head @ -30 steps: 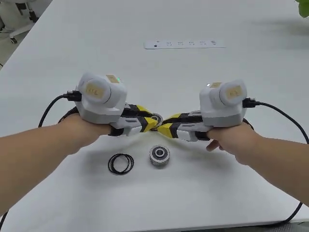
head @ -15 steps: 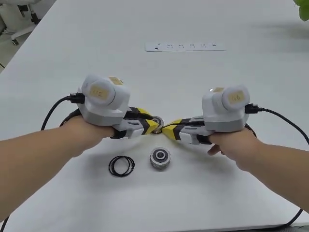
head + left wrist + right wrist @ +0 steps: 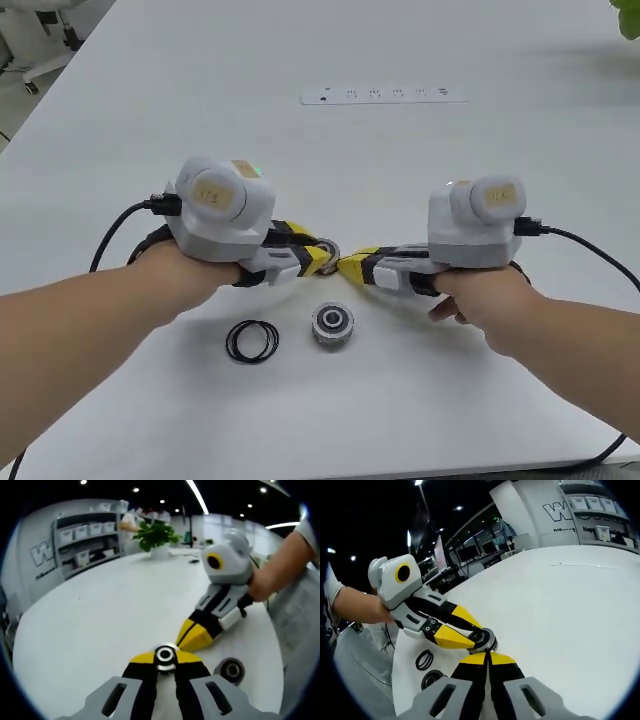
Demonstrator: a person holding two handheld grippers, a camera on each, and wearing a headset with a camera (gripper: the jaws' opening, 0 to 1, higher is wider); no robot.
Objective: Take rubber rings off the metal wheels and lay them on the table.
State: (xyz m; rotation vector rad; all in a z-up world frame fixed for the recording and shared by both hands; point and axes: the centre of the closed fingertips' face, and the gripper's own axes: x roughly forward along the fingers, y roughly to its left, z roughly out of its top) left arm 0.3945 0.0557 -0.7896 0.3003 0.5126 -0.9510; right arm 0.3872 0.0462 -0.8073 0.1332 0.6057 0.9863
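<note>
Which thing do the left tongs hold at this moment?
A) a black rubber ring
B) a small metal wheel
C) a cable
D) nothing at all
B: in the left gripper view the left tongs are shut on a small metal wheel, while the loose rubber rings lie on the table.

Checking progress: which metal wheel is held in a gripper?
The wheel clamped in the left gripper's fingers; the other wheel lies flat on the table beside the rubber rings.
</note>
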